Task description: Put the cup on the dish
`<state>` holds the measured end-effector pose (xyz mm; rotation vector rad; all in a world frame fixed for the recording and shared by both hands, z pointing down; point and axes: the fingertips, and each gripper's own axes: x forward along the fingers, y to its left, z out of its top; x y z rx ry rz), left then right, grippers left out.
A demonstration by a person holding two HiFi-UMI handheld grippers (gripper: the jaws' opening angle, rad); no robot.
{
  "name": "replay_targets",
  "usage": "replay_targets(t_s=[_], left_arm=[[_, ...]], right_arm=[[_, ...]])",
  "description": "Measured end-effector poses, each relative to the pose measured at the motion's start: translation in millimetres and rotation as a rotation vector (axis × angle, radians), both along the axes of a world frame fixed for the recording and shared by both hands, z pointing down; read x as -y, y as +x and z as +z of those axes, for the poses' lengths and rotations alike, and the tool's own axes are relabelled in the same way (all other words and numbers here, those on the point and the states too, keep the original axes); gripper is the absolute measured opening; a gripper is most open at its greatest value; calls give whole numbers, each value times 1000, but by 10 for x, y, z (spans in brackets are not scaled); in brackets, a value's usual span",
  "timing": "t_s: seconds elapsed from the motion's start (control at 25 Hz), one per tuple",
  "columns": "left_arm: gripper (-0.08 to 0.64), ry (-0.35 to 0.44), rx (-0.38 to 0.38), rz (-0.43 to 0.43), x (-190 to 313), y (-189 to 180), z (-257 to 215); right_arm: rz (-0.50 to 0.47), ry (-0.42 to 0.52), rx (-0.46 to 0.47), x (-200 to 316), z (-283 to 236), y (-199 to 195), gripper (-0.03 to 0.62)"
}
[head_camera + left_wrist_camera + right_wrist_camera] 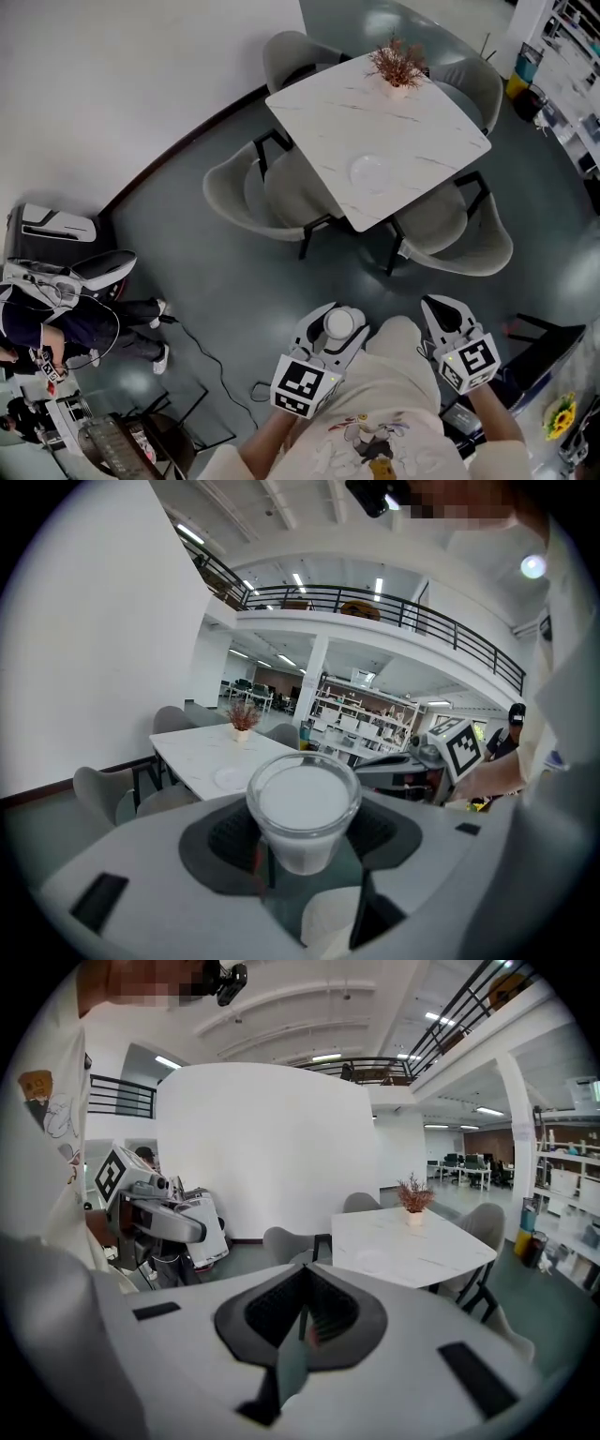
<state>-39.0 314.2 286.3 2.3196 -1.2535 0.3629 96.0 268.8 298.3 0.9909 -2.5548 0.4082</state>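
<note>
My left gripper (336,330) is shut on a clear cup (338,324) with a white inside; in the left gripper view the cup (302,810) stands upright between the jaws. My right gripper (444,314) is shut with nothing between its jaws, as the right gripper view (302,1314) shows. A white dish (369,172) lies on the white marble table (412,131) well ahead of both grippers. The dish shows small in the left gripper view (228,778) and faintly in the right gripper view (371,1261).
A dried plant in a pot (397,69) stands at the table's far side. Grey chairs (246,190) ring the table. A person sits at the left (66,328) by a machine (52,230). A black cable (211,366) runs over the floor.
</note>
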Motion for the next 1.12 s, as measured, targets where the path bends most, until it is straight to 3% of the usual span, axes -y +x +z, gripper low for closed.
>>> replay_targets(t_s=[0.24,0.44,0.6,1.12], left_arm=[[268,-1,-10,-1,220,-191,-14],[268,-27,-19,7,371,-97,80],[268,-36,-19,-10,632,-87,47],[268,-28,49,-12,1817,1,28]], right_arm=[[-3,-12,-14,129,11,-124,5],[14,-33,0,290,82,-68,5],[24,-63,31,583,147,-85,5],[-74,6,54,1855,87,-134,5]])
